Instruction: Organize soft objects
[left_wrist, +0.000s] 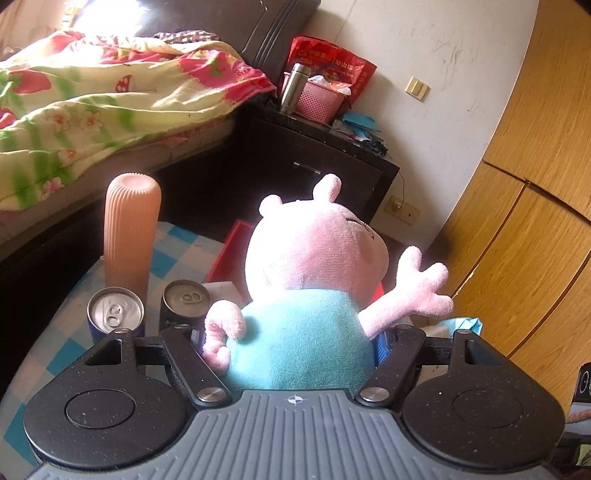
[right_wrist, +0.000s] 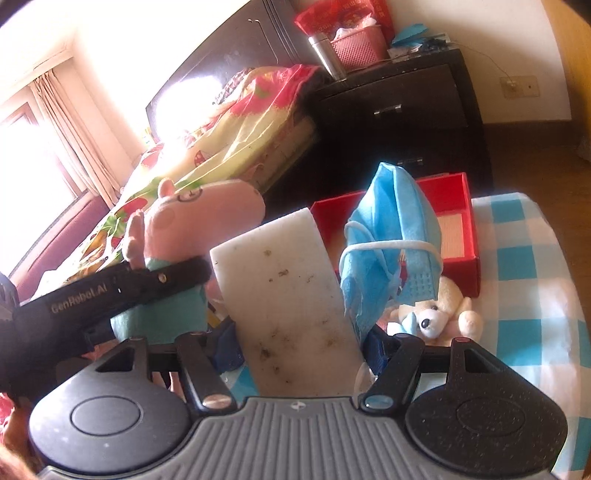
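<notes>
My left gripper (left_wrist: 295, 347) is shut on a pink pig plush in a teal shirt (left_wrist: 314, 295), held above the table; the plush also shows in the right wrist view (right_wrist: 192, 218), clamped by the left gripper's black finger (right_wrist: 147, 284). My right gripper (right_wrist: 299, 343) is shut on a dirty white sponge block (right_wrist: 284, 295) and a crumpled blue face mask (right_wrist: 391, 236), both held upright. A small white bear plush (right_wrist: 436, 314) lies on the checked tablecloth (right_wrist: 524, 266) in front of an open red box (right_wrist: 454, 218), whose edge also shows in the left wrist view (left_wrist: 225, 254).
Two drink cans (left_wrist: 114, 314) and a ribbed peach bottle (left_wrist: 131, 229) stand on the table's left side. A bed with a floral quilt (left_wrist: 92, 107) lies beyond. A dark nightstand (left_wrist: 317, 166) carries a pink basket (left_wrist: 317, 99) and steel flask. A wooden wardrobe (left_wrist: 535, 184) stands at right.
</notes>
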